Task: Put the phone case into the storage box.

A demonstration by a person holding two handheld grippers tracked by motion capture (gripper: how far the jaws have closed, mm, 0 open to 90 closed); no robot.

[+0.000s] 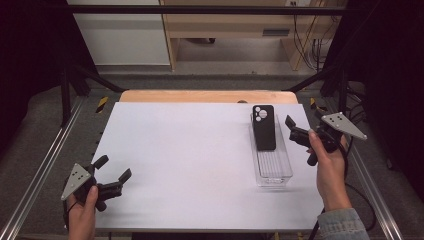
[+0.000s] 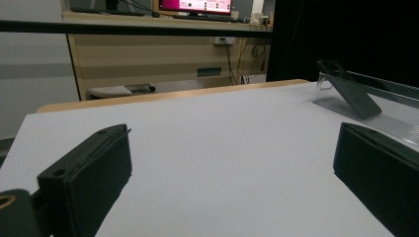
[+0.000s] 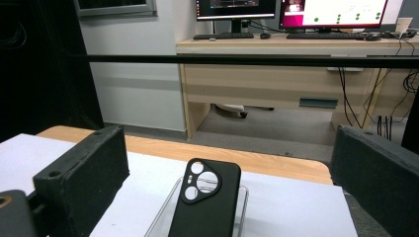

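White table (image 1: pixel 200 165), two grippers near its edges.
Right gripper (image 1: pixel 295 131) is wide open beside the phone case (image 1: pixel 264 127), touching nothing; left gripper (image 1: pixel 114 175) also wide, empty.

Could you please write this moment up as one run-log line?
left gripper: open, low over table's near left | right gripper: open, beside tray | phone case: propped in clear tray, far end on rim | contact: none
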